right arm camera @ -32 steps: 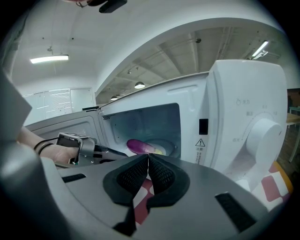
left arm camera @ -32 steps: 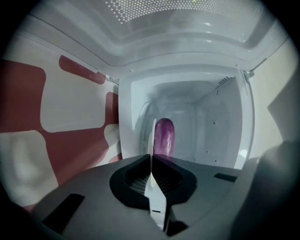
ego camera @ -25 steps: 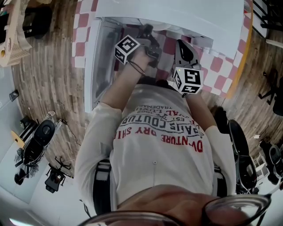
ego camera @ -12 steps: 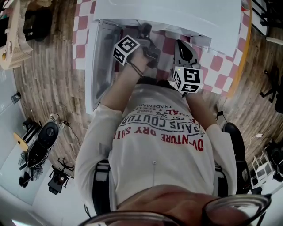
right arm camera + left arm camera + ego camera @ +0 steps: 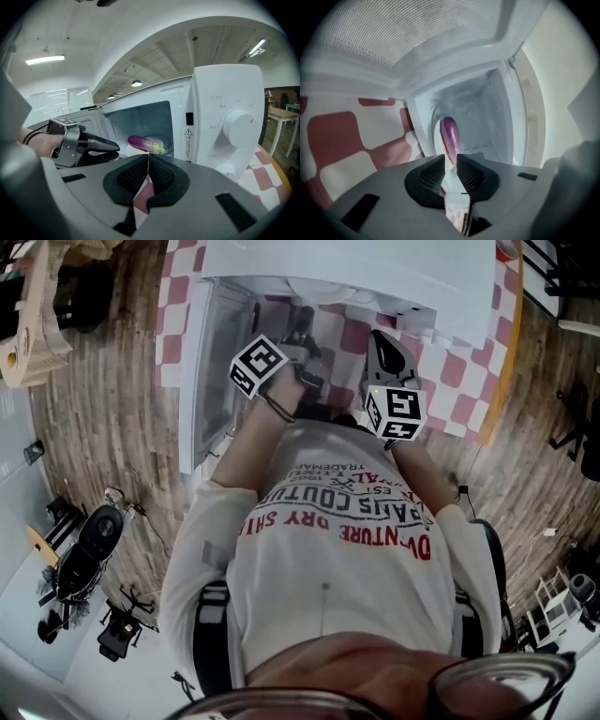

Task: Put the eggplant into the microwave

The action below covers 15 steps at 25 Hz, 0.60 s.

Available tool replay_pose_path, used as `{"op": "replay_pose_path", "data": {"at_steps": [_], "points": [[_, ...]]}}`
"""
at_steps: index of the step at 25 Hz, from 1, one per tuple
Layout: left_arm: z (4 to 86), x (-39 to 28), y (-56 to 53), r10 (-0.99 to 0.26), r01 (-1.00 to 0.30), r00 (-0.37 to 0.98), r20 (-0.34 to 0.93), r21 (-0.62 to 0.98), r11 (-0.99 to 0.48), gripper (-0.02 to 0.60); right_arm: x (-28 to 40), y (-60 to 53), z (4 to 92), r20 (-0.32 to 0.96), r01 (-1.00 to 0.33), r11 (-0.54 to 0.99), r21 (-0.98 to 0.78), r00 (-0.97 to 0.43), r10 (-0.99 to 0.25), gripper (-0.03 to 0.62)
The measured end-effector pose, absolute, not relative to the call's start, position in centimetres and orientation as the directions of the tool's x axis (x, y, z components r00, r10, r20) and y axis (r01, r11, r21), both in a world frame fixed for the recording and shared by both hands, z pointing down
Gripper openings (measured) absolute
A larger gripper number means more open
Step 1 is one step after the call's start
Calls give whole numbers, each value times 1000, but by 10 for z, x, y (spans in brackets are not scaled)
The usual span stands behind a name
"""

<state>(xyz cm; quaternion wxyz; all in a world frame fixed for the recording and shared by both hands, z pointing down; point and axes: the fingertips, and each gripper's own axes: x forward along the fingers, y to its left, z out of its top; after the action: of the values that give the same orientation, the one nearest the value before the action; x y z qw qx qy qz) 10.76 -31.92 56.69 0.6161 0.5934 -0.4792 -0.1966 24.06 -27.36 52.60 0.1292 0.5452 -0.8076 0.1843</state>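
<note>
Let go of the eggplant (image 5: 450, 133) inside the microwave (image 5: 225, 117).
Has just opened the left gripper (image 5: 451, 157), with nothing now between the jaws, and drawn it back toward the near side since a second ago. Leaves the eggplant lying on the plate (image 5: 163, 138) inside, beyond the tips and apart from them. Holds the right gripper (image 5: 148, 159) closed and empty, near, facing the opening. Seems to settle the placing; probably only the open door (image 5: 220, 371) left to shut.
</note>
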Motion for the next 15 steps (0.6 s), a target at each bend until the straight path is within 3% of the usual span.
{"op": "replay_pose_path", "data": {"at_steps": [1,3,9,12,15], "points": [[561,108,-314,-806,-376,471,359,908,185,68,241,-271,524,407,-927,340,-156,-374,-834,26],[547,110,-305,-800,-486,478,362,868,102,46,241,-267,519,398,-926,344,-155,-377,-836,26],[499,130,-286,-789,-764,523,322,588,-266,38,241,-259,502,365,-919,368,-142,-394,-843,26],[477,138,-279,-802,-830,524,285,381,-407,38,241,-257,494,349,-916,379,-133,-401,-847,26],[469,143,-277,-800,-843,530,282,285,-457,40,243,-258,486,330,-916,383,-124,-402,-854,26]]}}
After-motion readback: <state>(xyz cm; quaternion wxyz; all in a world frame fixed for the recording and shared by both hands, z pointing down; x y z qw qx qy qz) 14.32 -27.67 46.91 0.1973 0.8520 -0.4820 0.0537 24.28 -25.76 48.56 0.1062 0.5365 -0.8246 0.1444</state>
